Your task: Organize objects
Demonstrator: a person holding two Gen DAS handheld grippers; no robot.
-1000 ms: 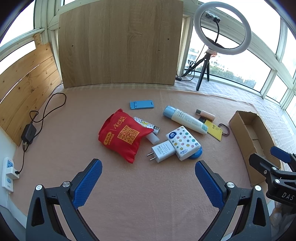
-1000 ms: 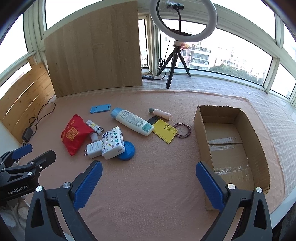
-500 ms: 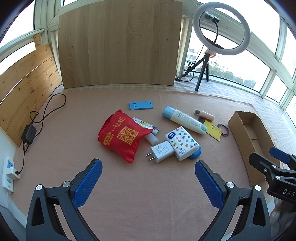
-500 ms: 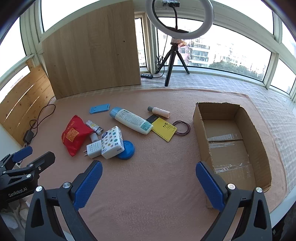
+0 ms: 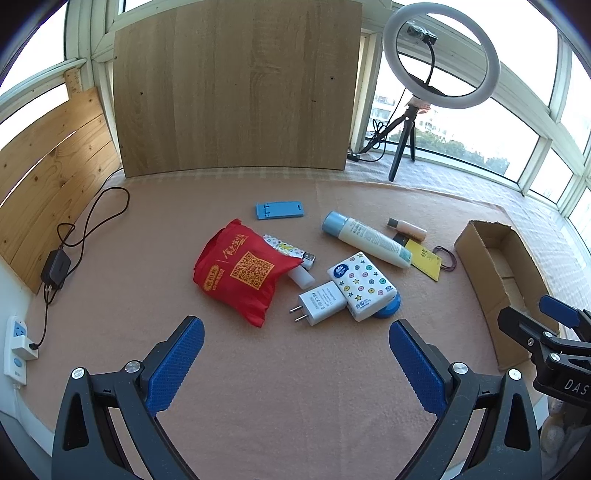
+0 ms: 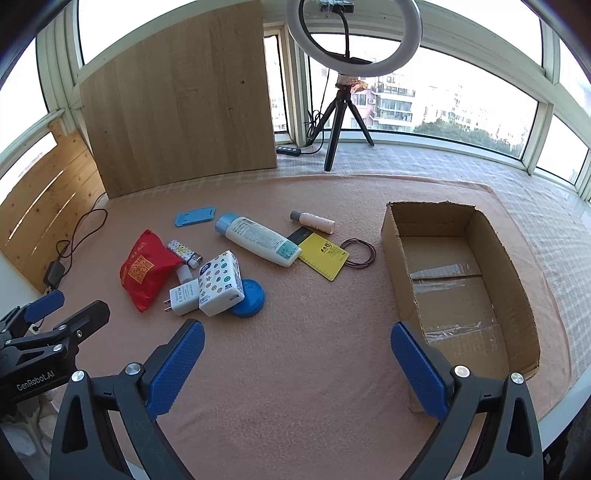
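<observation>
You have not started sorting yet, as far as I can judge: the cardboard box on your right holds nothing, and every item lies loose on the blanket. Your left gripper and right gripper both hover low over the near edge with their blue fingers wide apart and nothing between them. The clutter sits in one cluster well ahead of you: the red bag lies partly over a lighter, a white charger touches the dotted tissue pack, and that pack rests partly on a blue lid. Behind them a lotion bottle overlaps a yellow card, with a small pink tube, a loop of hair ties and a blue phone stand close by. All of that is left to move, presumably into the box. The surface is a soft pinkish blanket spread across a window-side platform, with wood panels propped at the back, a ring light on a tripod, a power adapter and cable at the left, and daylight coming through the windows.
</observation>
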